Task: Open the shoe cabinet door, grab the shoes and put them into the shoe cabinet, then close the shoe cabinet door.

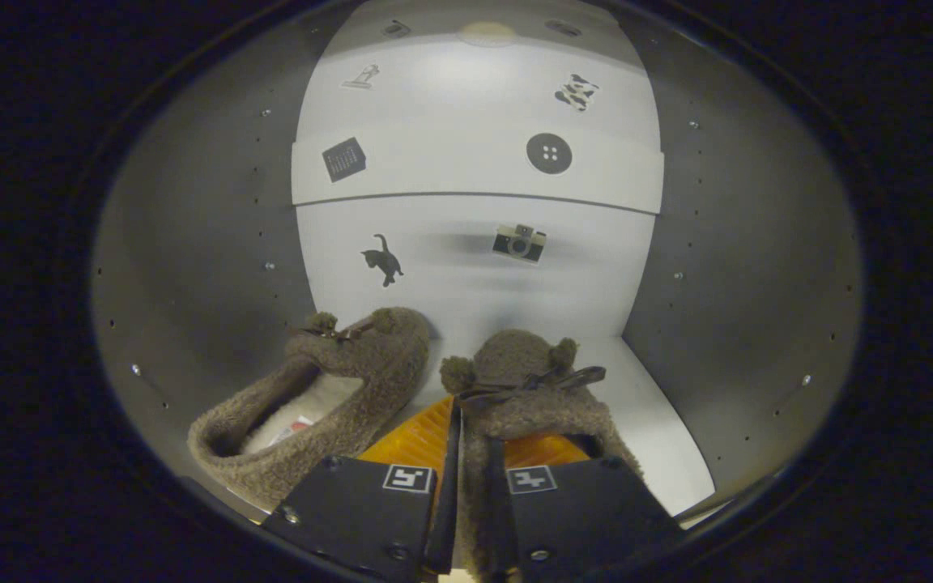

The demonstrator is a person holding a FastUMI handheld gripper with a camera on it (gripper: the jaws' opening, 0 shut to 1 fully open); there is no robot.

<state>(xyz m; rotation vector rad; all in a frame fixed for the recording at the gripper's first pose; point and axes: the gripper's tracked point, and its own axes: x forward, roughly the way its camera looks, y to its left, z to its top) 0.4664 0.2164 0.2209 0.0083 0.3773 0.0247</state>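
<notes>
- Gripper view: your gripper pinched the right slipper's side wall between both fingers, inside the shoe cabinet.
- Just left lay the other slipper.
- Beyond, picture stickers dotted the back panel; no readable writing.
</notes>
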